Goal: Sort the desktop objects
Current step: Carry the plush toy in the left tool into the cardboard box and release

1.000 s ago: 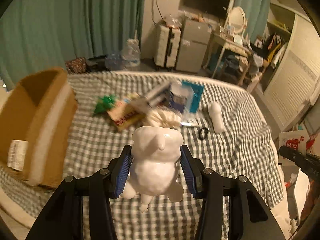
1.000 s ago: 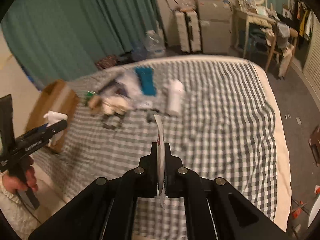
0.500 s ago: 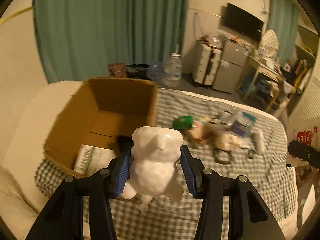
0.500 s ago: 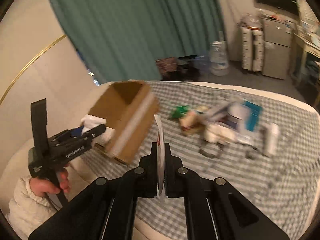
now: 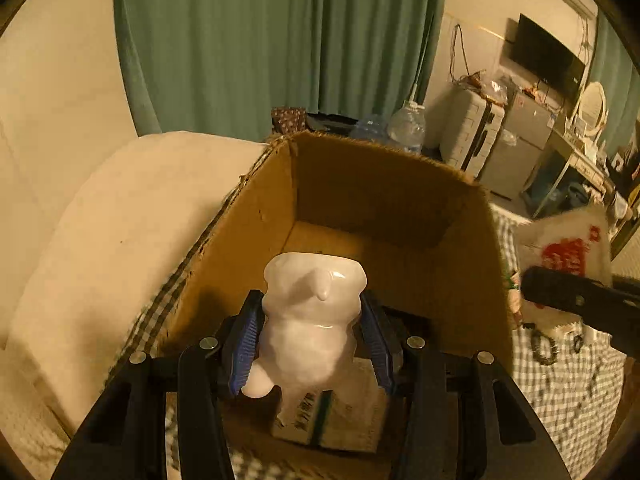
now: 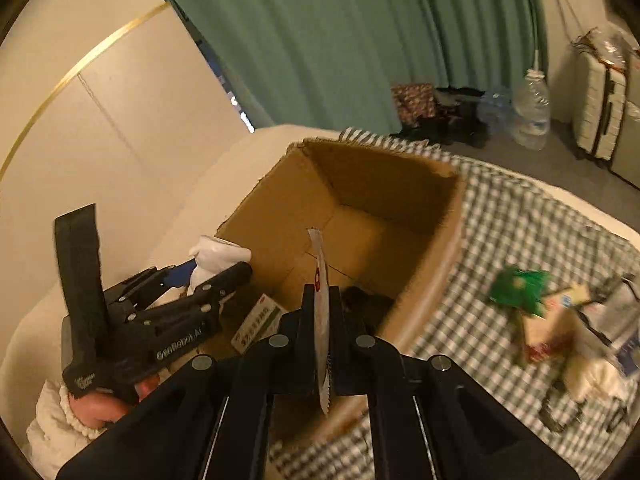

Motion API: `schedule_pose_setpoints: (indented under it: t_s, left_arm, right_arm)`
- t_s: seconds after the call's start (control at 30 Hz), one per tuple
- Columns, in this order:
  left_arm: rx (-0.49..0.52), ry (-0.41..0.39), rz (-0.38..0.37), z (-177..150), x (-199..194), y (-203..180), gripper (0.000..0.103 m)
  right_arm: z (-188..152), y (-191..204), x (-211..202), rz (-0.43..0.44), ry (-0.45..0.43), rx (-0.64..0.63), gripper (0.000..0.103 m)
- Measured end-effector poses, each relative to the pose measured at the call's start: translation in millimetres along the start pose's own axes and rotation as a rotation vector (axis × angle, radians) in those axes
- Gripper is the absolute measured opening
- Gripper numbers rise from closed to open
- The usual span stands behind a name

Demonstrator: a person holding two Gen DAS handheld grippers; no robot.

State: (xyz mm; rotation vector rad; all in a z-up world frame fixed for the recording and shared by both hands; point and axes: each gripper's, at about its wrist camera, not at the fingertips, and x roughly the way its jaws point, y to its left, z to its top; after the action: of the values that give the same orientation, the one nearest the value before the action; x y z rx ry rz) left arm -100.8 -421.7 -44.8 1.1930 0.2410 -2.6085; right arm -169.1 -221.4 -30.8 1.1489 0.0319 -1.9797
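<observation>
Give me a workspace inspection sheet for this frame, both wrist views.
Surface: checked cloth on a bed.
Job's things: white figurine; flat sachet; cardboard box, open, holding a printed carton and a dark item.
Clutter: blurred pile on the cloth right of the box.
Grippers: left gripper shut on figurine; right gripper shut on sachet.
Cables: wall cord.
Surroundings: green curtain, water bottle, suitcase.

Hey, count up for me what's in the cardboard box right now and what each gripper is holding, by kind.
Held by the left gripper: white figurine: 1
Held by the right gripper: flat sachet: 1
In the cardboard box: printed carton: 1
In the box: dark object, too dim to identify: 1
Total: 4
</observation>
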Motion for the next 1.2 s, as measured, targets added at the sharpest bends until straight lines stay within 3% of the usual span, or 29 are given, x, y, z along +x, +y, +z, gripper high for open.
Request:
schedule_pose_setpoints:
  t_s: [0.17, 0.2, 0.23, 0.27, 0.3, 0.33, 0.47, 0.6, 0.73, 0.83, 1.07, 1.2]
  left_arm:
    - [0.054, 0.03, 0.02, -6, 13, -1, 0.053]
    - [0.077, 0.033, 0.029, -8, 12, -4, 0.061]
    - [0.09, 0.028, 0.031, -9, 10, -7, 0.078]
    - [0.107, 0.015, 0.032, -11, 5, -12, 0.087]
    - [0.114, 0.003, 0.034, -13, 2, -15, 0.096]
    - [0.121, -0.014, 0.035, -14, -3, -19, 0.098]
    - [0.117, -0.022, 0.071, -20, -22, -37, 0.098]
    - [0.084, -0.051, 0.05, -27, -46, -59, 0.103]
    - [0.074, -0.073, 0.014, -44, -56, -100, 0.103]
    - [0.1, -0.077, -0.036, -57, -59, -144, 0.103]
    - [0.138, -0.054, -0.125, -96, -61, -239, 0.103]
    - [0.14, -0.023, -0.19, -107, -50, -280, 0.103]
  right_arm:
    - [11, -1, 28, 0.019, 0.031, 0.033, 0.005]
    - [13, -1, 30, 0.033, 0.045, 0.042, 0.007]
    - [14, -1, 30, 0.058, 0.053, 0.047, 0.017]
    - [15, 1, 28, 0.063, 0.045, 0.043, 0.027]
    - [16, 2, 25, 0.058, 0.039, 0.037, 0.058]
    - [17, 3, 21, 0.04, 0.035, 0.032, 0.076]
    - [12, -1, -11, -0.015, -0.057, 0.025, 0.076]
    - [-9, -24, -62, -0.08, -0.143, 0.059, 0.076]
    - [-72, -65, -125, -0.24, -0.216, 0.104, 0.076]
    - [-115, -107, -161, -0.325, -0.223, 0.179, 0.076]
    - [-201, -192, -238, -0.443, -0.212, 0.369, 0.076]
    - [-221, -216, -264, -0.46, -0.254, 0.417, 0.076]
